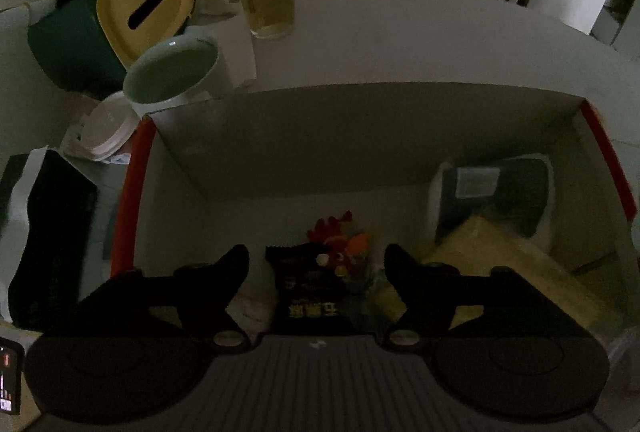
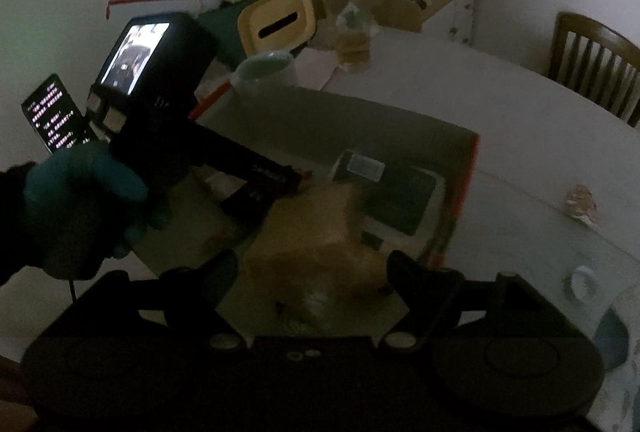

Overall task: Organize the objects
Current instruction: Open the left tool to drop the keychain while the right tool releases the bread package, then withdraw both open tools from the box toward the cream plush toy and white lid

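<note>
The box [image 1: 400,135] with the red rim sat on the white worktop [image 1: 420,31], near its front edge, and most of the loose things already lay inside it. The left gripper [image 1: 316,264] hung over the box with its fingers spread, nothing pinched; a black snack packet [image 1: 308,296] lay flat on the box floor between them, untouched, beside a small red-and-orange plush toy [image 1: 340,240]. The right gripper [image 2: 312,272] hovered over the near end of the box, fingers likewise wide and empty, above a tan paper-wrapped parcel [image 2: 312,228]. A dark flat pouch [image 1: 496,195] leaned in the far corner. The packet looked light, crinkly and slick, likely to slide, so I would have nipped it by a sealed edge. The toy seemed soft and forgiving anywhere. The parcel looked bulkier; across its narrow sides seemed best.
</note>
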A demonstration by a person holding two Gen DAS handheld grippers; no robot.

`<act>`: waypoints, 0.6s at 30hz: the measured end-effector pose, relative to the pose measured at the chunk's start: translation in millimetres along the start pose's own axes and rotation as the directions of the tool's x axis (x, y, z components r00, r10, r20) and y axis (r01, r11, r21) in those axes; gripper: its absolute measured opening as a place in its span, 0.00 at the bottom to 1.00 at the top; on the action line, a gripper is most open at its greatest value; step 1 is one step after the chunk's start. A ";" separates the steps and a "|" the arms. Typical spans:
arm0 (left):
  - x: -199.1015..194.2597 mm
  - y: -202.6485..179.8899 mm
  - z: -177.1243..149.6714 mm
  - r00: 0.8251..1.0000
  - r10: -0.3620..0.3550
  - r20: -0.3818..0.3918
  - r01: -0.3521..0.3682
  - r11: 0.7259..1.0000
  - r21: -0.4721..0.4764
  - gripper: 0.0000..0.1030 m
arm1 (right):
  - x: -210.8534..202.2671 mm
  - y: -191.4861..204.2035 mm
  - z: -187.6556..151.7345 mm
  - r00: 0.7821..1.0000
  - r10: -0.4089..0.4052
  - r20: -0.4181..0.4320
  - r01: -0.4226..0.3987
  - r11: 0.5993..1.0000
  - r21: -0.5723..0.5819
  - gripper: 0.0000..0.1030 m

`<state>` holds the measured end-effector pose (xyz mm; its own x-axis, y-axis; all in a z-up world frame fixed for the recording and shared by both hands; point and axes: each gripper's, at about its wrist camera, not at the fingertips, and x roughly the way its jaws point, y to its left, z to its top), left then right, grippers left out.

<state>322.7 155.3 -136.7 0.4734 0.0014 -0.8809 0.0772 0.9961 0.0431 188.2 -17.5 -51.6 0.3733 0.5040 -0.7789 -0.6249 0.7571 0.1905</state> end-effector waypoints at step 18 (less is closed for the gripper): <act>-65.2 -26.9 -5.1 0.990 -0.067 0.123 0.079 0.992 -0.101 0.82 | -59.8 -83.2 -25.9 0.998 -0.033 0.062 0.027 0.994 0.102 0.84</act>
<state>285.3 128.8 -82.8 0.5717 -0.0758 -0.8169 0.0252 0.9969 -0.0748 200.1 -121.4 -36.3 0.4356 0.5034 -0.7462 -0.5414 0.8088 0.2297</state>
